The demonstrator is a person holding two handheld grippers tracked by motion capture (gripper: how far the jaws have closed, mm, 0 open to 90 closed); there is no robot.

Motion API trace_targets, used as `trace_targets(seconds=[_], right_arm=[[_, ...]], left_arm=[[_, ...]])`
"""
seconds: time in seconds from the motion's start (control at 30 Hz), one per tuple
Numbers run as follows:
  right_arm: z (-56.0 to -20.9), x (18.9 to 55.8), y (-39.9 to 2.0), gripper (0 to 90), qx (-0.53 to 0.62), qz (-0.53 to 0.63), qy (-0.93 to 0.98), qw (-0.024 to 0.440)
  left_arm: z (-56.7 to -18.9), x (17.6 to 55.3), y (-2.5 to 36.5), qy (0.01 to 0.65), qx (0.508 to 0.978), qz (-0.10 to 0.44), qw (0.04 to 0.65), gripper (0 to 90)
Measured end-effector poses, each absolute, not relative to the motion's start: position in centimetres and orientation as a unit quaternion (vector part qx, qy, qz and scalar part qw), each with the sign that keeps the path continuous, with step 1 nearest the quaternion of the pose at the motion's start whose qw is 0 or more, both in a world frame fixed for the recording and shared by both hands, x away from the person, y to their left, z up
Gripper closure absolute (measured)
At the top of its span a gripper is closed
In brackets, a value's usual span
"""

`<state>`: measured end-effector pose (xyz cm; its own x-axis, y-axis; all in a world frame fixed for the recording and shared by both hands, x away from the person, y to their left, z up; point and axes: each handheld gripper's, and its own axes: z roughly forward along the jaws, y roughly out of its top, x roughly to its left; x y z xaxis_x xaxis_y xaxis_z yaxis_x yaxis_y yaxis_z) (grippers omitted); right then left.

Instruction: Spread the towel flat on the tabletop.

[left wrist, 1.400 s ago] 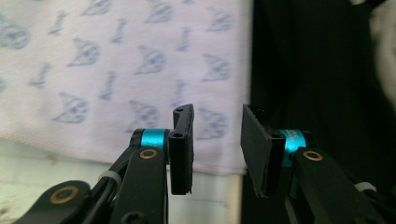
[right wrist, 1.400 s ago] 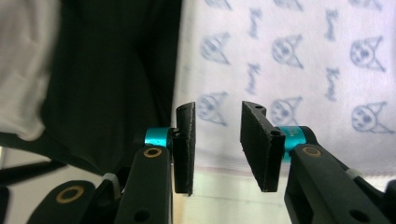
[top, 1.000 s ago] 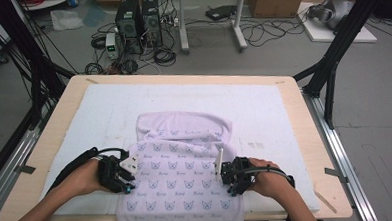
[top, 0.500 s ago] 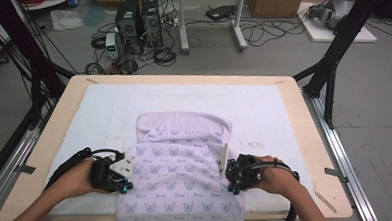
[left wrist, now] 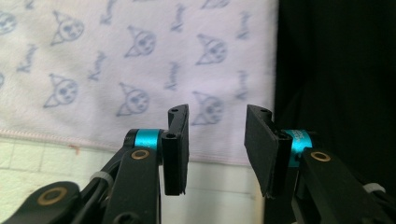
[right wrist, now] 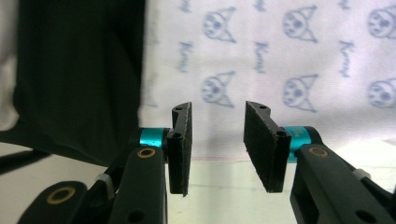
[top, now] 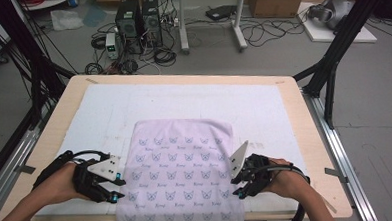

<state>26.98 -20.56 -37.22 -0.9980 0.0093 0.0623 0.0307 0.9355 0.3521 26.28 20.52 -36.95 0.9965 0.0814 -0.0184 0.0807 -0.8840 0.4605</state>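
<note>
A pale lilac cloth (top: 179, 174) printed with small cat faces is lying flat on the white mat (top: 183, 103) covering the worktop (top: 317, 185), its near edge hanging over the worktop's front. The left tool (top: 118, 188) is sitting just beside the cloth's left edge, the right tool (top: 239, 185) just beside its right edge. Both have just been opening; their jaws are standing apart with nothing between them, the cloth lying just beyond the pads (left wrist: 179, 140)
</note>
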Motion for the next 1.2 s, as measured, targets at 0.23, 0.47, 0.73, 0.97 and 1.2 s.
trace_targets(seconds=[0.23,0.47,0.73,0.97,1.2], right_arm=[[-38.9,27.6,-19.4,61.5,-0.017,-0.137,-0.99,0.009],[-40.6,27.7,-17.4,81.8,0.011,-0.069,-0.997,0.016],[-39.8,27.9,-17.9,89.0,-0.004,-0.063,-0.998,0.021],[-36.6,27.1,-19.4,88.9,-0.004,-0.133,-0.991,0.03],[-37.3,27.8,-20.5,68.3,-0.039,-0.173,-0.984,0.018]], left_arm=[[-39.4,27.8,18.8,0.053,0.98,0.01,0.194,61.6],[-40.8,28.4,17.7,0.052,0.986,0.002,0.16,73.7],[-40.0,28.0,17.9,0.043,0.984,0.019,0.173,88.1],[-38.5,27.5,19.4,0.045,0.98,0.004,0.196,88.3],[-38.7,28.1,20.6,0.084,0.972,0.015,0.22,64.9]])
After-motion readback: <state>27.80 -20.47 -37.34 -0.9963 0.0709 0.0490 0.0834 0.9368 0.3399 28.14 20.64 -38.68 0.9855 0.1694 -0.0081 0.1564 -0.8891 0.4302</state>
